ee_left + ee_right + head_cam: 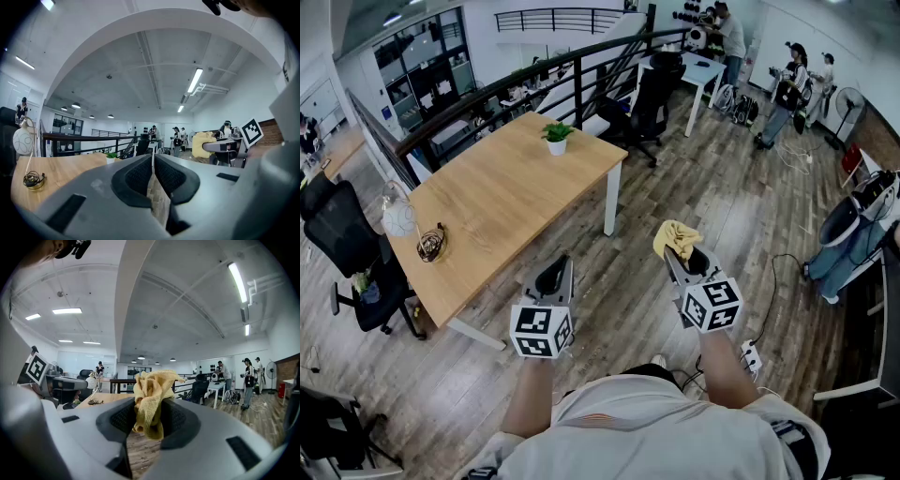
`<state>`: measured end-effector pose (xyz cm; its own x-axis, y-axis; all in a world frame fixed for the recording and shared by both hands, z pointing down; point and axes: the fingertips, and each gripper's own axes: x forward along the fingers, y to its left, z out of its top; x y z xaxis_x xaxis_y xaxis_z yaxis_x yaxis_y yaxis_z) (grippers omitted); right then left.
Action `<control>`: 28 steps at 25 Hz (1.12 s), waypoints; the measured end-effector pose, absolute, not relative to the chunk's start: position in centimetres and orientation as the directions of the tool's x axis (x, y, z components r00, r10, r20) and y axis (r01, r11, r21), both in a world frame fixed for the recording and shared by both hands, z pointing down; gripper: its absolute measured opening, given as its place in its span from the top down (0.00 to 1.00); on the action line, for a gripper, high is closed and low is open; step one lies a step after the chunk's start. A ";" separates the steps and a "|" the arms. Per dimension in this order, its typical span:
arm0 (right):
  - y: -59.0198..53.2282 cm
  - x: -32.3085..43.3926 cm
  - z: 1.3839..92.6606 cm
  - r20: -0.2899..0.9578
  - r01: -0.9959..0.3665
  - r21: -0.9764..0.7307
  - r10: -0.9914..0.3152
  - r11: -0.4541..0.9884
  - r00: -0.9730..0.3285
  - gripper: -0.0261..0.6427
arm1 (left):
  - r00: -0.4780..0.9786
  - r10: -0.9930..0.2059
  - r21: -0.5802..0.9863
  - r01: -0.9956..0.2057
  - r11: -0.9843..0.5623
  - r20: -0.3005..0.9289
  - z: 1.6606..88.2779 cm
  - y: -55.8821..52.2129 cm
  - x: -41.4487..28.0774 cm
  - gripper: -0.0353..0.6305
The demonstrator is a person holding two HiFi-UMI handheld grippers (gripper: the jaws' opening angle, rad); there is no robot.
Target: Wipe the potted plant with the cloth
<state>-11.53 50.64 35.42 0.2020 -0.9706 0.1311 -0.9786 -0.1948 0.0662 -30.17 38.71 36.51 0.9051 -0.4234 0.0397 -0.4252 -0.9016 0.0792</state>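
left gripper [551, 277]: jaws pressed fully together with nothing between them. It is held level over the floor, just short of the wooden table [506, 197].
right gripper [687, 253]: clamped on the yellow cloth [151, 401]. A bunched wad stands up out of the pads and a short tail hangs below them. The nose is tipped slightly down.
potted plant [557, 137]: small green plant in a white pot, upright at the far end of the table close to the far edge. It is well apart from both grippers.
stage: looks like approach. The cloth is not on the leaves yet.
risk, tipping: the pot looks small and light, and it sits near an edge. A sideways swipe could slide or topple it, since the left gripper is closed and not bracing it.
risk, cloth slip: the grip is on a loose fold, not a flat layer. Dragging it through the foliage could pull the wad out of the pads.
risk, leaf damage: the wad only covers the jaw tips in part. Pressing in too deep would put hard plastic on thin leaves and bend or tear them.
risk, clutter: a white globe lamp [397, 217] and a coiled cable [431, 246] sit at the near end, well apart from the plant. They are only a problem if the reach goes across that end.
risk, footing: a power strip [751, 356] lies on the floor beside the person, so stepping in could snag it.
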 end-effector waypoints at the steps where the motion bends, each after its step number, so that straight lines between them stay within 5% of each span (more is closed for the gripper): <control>1: 50.6 -11.5 35.5 0.132 -0.979 0.065 -0.971 -0.194 0.202 0.69 | 0.905 -0.422 0.081 -0.424 -0.902 0.041 36.6 38.7 -30.0 0.91; 28: 47.4 -10.1 35.8 0.129 -0.979 0.036 -0.970 -0.202 0.205 0.67 | 0.903 -0.426 0.124 -0.430 -0.894 0.058 37.7 35.1 -29.5 0.91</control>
